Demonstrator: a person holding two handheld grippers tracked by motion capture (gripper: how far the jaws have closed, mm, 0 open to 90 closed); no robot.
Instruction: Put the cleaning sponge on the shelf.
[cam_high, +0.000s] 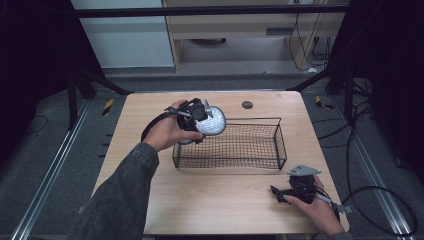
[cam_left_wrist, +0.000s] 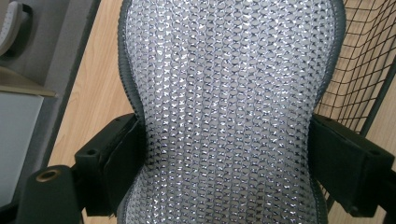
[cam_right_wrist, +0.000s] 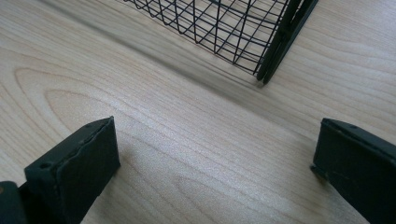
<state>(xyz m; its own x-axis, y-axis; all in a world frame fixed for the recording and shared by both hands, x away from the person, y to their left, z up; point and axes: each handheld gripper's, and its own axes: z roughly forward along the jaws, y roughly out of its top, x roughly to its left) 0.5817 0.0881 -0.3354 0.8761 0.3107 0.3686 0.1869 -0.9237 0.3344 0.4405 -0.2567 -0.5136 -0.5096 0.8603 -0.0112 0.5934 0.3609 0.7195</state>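
- Currently the black wire basket (cam_high: 260, 145) on the table (cam_high: 215, 195) holds nothing
- left gripper (cam_high: 200, 116) clamps a silver mesh pad (cam_high: 212, 121) above the basket's left end
- right gripper (cam_high: 282, 192), beside the basket's near right corner, jaws wide apart, empty

Even, soft overhead light brightens the wooden table (cam_high: 220, 200) while its surroundings fall nearly black. Small highlights sparkle across the silvery mesh pad (cam_left_wrist: 229, 112), sharply focused. The wire basket (cam_right_wrist: 224, 28) casts a faint, possibly motion-smeared shadow on the wood.
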